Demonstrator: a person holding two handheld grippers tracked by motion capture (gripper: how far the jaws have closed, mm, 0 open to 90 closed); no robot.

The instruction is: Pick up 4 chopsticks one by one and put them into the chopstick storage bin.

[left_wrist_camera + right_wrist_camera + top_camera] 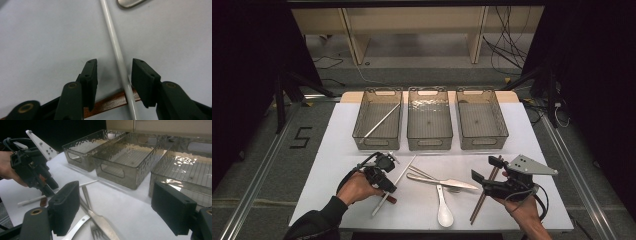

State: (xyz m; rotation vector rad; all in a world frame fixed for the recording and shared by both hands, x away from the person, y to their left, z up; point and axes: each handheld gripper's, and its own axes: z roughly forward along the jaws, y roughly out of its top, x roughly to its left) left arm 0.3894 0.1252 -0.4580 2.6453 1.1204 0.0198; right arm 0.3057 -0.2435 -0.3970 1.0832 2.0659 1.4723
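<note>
Left gripper (114, 75): jaws parted astride white chopstick (117, 50), pads not touching; brown chopstick (110, 102) crosses beneath. Bare table (337, 150) to its left. Centre: knife (447, 182), white spoon (444, 212). Right gripper (120, 210): jaws wide, empty, near front-right edge.

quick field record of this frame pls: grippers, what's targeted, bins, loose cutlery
left gripper: jaws astride the white chopstick, pads not yet pressing, no grip
under it: brown chopstick, crossed by the white one
right gripper: open, empty
bins: three clear bins; left bin holds one white stick, the others look empty
loose cutlery: knife, fork, white spoon, brown chopstick pair
</note>
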